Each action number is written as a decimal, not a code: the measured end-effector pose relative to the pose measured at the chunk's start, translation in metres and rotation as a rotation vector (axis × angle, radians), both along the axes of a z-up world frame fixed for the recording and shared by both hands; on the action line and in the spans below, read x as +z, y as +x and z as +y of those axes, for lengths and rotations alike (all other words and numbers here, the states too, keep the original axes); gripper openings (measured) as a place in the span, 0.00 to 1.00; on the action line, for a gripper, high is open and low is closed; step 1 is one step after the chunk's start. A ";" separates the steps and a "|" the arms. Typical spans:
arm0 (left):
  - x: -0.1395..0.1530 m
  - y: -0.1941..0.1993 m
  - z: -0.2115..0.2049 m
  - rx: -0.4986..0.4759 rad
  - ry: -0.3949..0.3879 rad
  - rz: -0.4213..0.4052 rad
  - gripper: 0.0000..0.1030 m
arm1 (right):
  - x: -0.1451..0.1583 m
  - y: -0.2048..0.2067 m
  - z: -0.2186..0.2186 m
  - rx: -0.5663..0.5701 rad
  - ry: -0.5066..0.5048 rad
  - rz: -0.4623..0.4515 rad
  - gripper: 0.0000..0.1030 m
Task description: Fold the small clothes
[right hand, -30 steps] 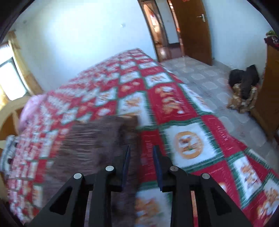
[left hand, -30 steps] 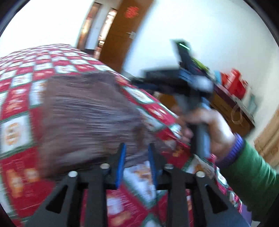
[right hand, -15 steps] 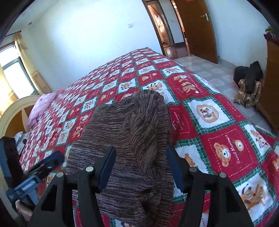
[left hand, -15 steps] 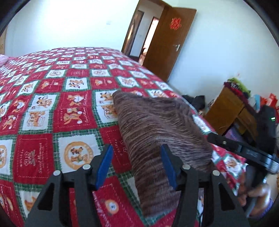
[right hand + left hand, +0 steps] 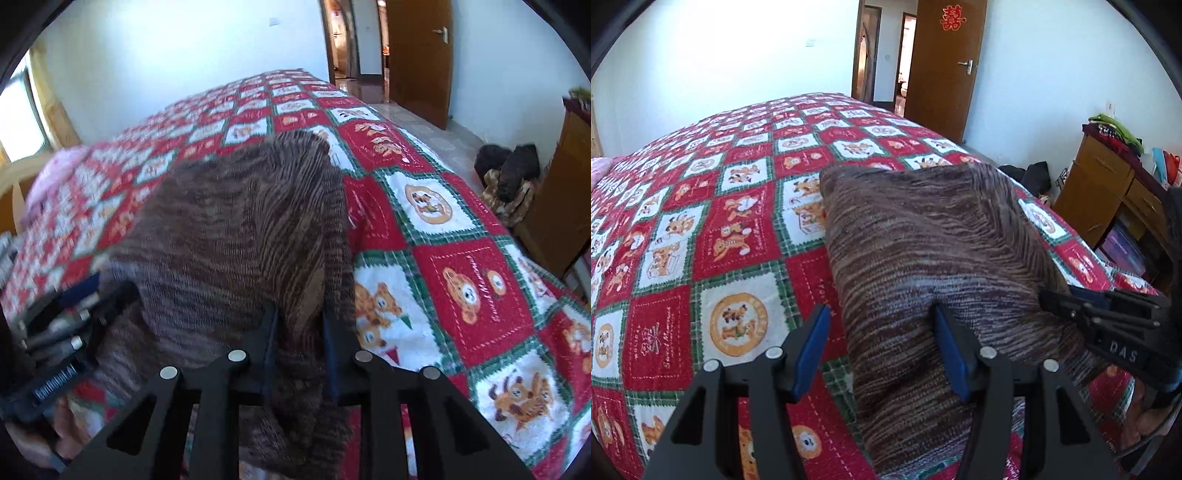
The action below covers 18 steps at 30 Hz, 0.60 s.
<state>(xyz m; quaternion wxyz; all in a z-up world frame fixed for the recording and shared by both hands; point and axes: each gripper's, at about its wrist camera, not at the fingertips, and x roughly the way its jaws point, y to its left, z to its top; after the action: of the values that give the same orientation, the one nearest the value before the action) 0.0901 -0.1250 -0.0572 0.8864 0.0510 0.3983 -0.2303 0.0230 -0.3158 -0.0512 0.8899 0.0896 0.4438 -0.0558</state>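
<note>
Brown striped knit garment [image 5: 236,229] laid on red checked bedspread [image 5: 665,325] | right gripper [image 5: 298,325] just closed, near edge clamped | left gripper [image 5: 879,332] just widened, nothing gripped | risk: one-sided hold, fold dragged askew

Left gripper [image 5: 881,345]: black angular frame with triangular cut-outs, four round silver screw heads set behind the fingers, and blue pads [image 5: 812,349] lining the inner faces. Right gripper [image 5: 299,345]: the same black frame and four silver screws, its pads dark blue. Seen from the left camera, the right gripper's black body bears white letters "DAS" behind its fingers.
</note>
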 end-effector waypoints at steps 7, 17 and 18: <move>-0.017 -0.009 -0.002 -0.002 0.010 0.020 0.63 | -0.002 -0.012 -0.014 -0.008 0.062 0.019 0.26; -0.020 -0.011 -0.003 0.001 -0.013 0.005 0.64 | 0.067 0.022 -0.020 0.005 0.065 -0.217 0.29; -0.020 -0.012 -0.003 0.001 -0.010 0.000 0.64 | 0.066 0.038 -0.016 0.033 0.049 -0.200 0.29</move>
<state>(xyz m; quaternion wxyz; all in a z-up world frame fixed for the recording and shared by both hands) 0.0783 -0.1285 -0.0775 0.8869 0.0462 0.3970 -0.2317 0.0610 -0.3314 0.0145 0.9281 0.1094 0.3552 -0.0210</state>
